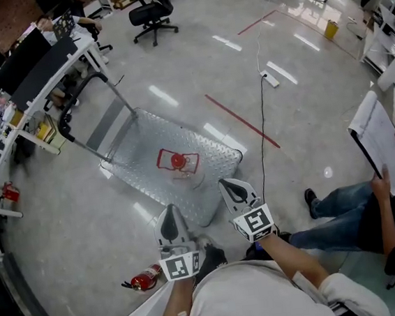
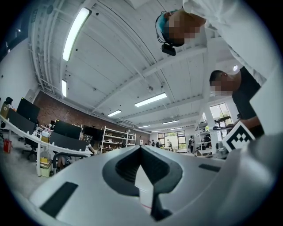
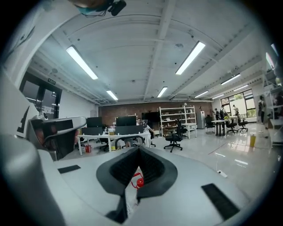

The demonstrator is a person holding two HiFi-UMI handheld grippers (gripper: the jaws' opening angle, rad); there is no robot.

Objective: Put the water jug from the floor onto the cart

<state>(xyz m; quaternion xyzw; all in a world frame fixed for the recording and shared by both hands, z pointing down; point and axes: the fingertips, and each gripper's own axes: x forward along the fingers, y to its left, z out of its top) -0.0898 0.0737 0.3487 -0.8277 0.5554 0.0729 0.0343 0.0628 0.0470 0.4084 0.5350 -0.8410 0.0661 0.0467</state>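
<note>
The clear water jug [image 1: 177, 161], with a red cap and a red carrying handle, stands upright near the middle of the metal cart deck [image 1: 140, 142]. In the head view both grippers are held close to my body, short of the cart's near edge and clear of the jug. My left gripper [image 1: 171, 223] is shut and holds nothing, and its own view [image 2: 142, 148] looks out level across the room. My right gripper [image 1: 234, 188] is also shut and empty. The jug's red cap [image 3: 139, 181] shows through the slit between the jaws of the right gripper [image 3: 139, 148].
The cart's push handle [image 1: 83, 103] rises at its far left end. A red fire extinguisher [image 1: 145, 278] lies on the floor by my left side. A seated person with a clipboard [image 1: 367, 136] is at right. Desks [image 1: 29, 87] line the left; a cable and power strip [image 1: 271, 79] lie beyond.
</note>
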